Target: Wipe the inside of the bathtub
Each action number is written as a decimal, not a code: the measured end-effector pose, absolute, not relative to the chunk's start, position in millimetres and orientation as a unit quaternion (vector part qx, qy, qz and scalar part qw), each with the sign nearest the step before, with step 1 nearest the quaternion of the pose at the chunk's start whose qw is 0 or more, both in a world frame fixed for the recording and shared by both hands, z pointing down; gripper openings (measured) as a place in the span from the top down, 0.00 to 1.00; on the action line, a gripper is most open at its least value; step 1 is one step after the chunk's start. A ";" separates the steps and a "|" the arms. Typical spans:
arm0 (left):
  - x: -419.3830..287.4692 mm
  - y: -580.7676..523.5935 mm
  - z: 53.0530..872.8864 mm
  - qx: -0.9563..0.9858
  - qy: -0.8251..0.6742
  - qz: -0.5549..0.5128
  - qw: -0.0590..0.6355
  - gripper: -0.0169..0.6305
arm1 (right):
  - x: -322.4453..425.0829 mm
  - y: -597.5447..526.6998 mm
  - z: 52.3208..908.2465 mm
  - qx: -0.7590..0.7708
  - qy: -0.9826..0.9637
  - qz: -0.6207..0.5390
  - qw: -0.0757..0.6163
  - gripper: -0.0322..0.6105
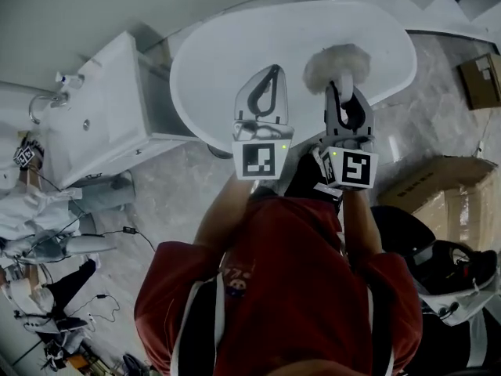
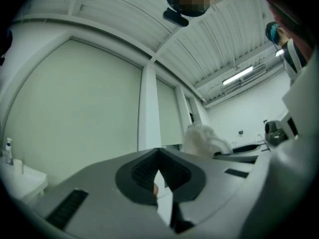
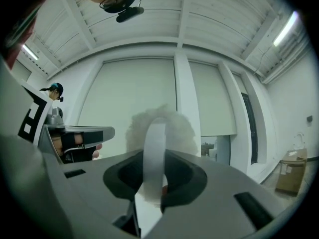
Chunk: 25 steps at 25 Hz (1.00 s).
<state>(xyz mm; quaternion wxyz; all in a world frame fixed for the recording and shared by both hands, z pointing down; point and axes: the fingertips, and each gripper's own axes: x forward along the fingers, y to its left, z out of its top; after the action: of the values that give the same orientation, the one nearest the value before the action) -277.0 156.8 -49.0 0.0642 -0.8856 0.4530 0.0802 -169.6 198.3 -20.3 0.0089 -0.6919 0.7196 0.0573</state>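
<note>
Head view, with both gripper views. The right tongs (image 1: 343, 94) (image 3: 152, 180) are clamped on the flat white handle (image 3: 153, 151) of a fluffy white duster (image 1: 337, 65) (image 3: 172, 128). Its long axis runs 6 to 12 o'clock, with the fluffy head at 12. The left tongs (image 1: 272, 73) (image 2: 158, 156) are closed tip to tip, with nothing held. Both are seen over the white oval bathtub (image 1: 227, 61), whose near rim lies at 6 o'clock. Bare tub surface is left open toward 10 o'clock. A white washbasin unit (image 1: 102, 112) stands at the tub's 9 o'clock and a brown cardboard box (image 1: 438, 198) at 4 o'clock.
</note>
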 end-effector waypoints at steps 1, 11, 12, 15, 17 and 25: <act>-269.0 147.2 -49.3 -0.881 0.461 0.083 0.064 0.95 | -160.1 187.5 -19.2 -0.687 0.725 0.057 0.009 0.80; -212.4 57.1 -25.1 -0.816 0.569 0.074 0.067 0.95 | -84.8 82.3 9.1 -0.611 0.790 0.039 -0.004 0.80; -210.9 51.6 -21.0 -0.810 0.578 0.071 0.067 0.95 | -82.7 74.8 14.0 -0.603 0.797 0.036 -0.008 0.80; -213.0 36.1 -11.0 -0.796 0.599 0.062 0.069 0.95 | -85.3 53.0 29.1 -0.583 0.812 0.028 -0.020 0.80; -220.8 22.6 -5.0 -0.788 0.609 0.057 0.072 0.95 | -93.6 35.4 39.4 -0.576 0.817 0.019 -0.022 0.80; -286.1 -41.2 46.2 -0.757 0.650 0.037 0.053 0.95 | -167.1 -45.7 84.5 -0.538 0.842 0.005 -0.041 0.80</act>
<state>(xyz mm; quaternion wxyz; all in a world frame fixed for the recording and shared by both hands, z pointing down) -286.1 -41.2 46.2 0.0528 -0.7570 0.6502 0.0371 -167.1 -45.7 84.5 -0.0414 -0.5378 0.8420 0.0047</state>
